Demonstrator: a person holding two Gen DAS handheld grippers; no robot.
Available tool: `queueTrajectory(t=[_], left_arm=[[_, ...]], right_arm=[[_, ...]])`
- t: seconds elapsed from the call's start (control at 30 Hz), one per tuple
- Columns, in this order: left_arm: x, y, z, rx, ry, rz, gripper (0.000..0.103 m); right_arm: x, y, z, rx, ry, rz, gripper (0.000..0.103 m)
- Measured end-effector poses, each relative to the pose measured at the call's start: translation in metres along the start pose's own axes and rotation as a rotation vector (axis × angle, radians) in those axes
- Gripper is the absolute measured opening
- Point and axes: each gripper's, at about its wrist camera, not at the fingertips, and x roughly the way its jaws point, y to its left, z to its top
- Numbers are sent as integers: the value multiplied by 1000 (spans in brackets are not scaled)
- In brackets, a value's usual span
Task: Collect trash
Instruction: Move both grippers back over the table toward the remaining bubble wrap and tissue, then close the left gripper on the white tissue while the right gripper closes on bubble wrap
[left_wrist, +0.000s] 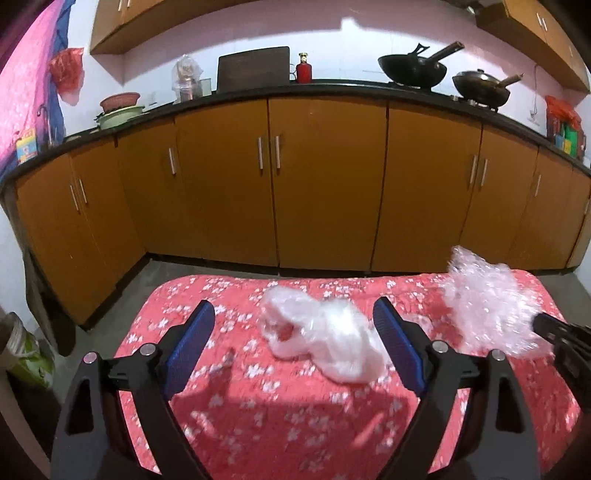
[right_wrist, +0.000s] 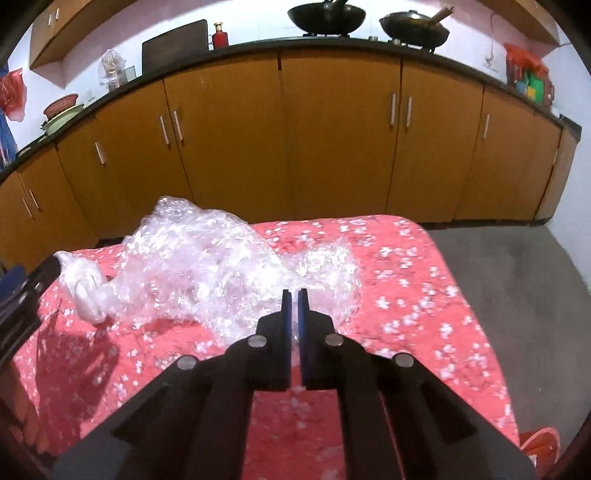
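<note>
A crumpled white plastic bag (left_wrist: 325, 339) lies on the red floral cloth (left_wrist: 229, 406) of a table. My left gripper (left_wrist: 295, 325) is open, its blue pads either side of the bag and just short of it. My right gripper (right_wrist: 294, 299) is shut on a clear bubble wrap sheet (right_wrist: 207, 266), holding it near its right edge. The bubble wrap (left_wrist: 484, 306) and the right gripper's body (left_wrist: 565, 347) show at the right of the left wrist view. The white bag (right_wrist: 85, 291) shows at the left of the right wrist view.
Orange kitchen cabinets (left_wrist: 325, 177) run behind the table under a dark counter with two woks (left_wrist: 413, 70). Grey floor (right_wrist: 517, 280) lies to the table's right. An orange-red object (right_wrist: 543, 443) sits low at the right. A green bag (left_wrist: 26, 354) stands on the left.
</note>
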Motion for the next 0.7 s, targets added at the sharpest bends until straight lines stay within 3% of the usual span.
queueTrajectory(t=[0.1,0.13,0.2,0.33,0.43,0.7], left_arm=[[15,-8,3,13,40,8,74],[24,-11,3,28,86,8,63],[35,-13,3,33,148,-11,52],[33,-12,-2,37,171,-49,24],[20,-10,-9,46,159,-63,16],[-40,0,-41,52,120,-122,13]], right_arm=[[-7,-2,-3,-12,-20,-5,4],[-9,-3,-4,-17,-23,-4,4],[-11,-1,-4,-31,-24,1,4],[-17,1,-6,-50,-20,11,4],[-24,-2,-11,-53,-23,19,4],[-71,-12,-33,-69,-56,47,3]])
